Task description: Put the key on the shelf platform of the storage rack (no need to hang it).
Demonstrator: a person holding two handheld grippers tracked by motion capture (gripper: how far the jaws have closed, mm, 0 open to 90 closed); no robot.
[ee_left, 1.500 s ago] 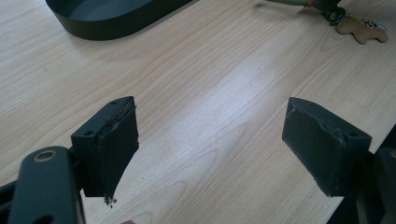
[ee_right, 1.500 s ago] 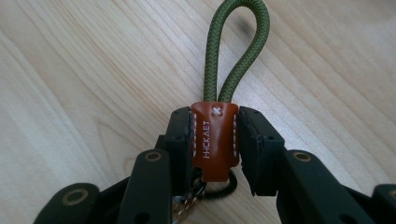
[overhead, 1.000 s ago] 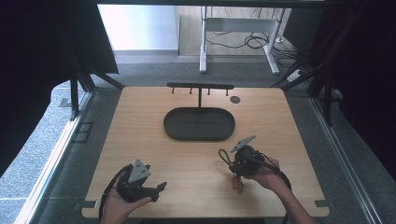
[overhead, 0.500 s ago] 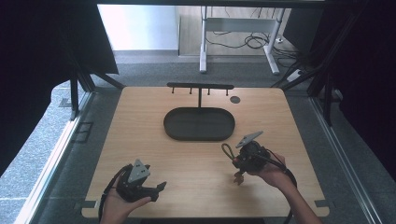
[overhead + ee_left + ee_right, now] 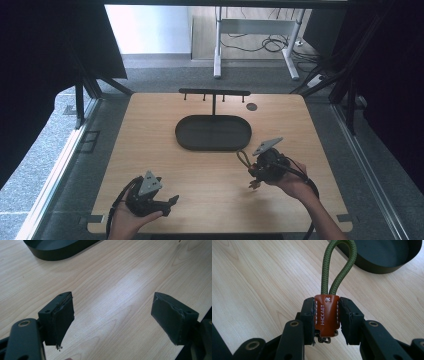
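A keychain with an orange leather tab (image 5: 326, 315) and a green cord loop (image 5: 339, 265) is clamped between the jaws of my right gripper (image 5: 327, 317). From above, that right gripper (image 5: 260, 172) is held a little over the table's right half, the loop (image 5: 243, 159) pointing toward the black oval tray (image 5: 213, 132). My left gripper (image 5: 167, 202) rests near the front left edge, and its jaws stand wide apart over bare wood, with nothing between its pads (image 5: 62, 317). Behind the tray stands a black rack with several pegs (image 5: 215, 93).
The wooden table (image 5: 150, 150) ends close in front of both hands. A small round grommet (image 5: 251, 106) sits at the back right. Cables trail from both grippers. Grey carpet and a desk frame lie beyond the far edge.
My right gripper has lifted slightly and shifted toward the tray with the keychain in it. The left gripper has stayed put.
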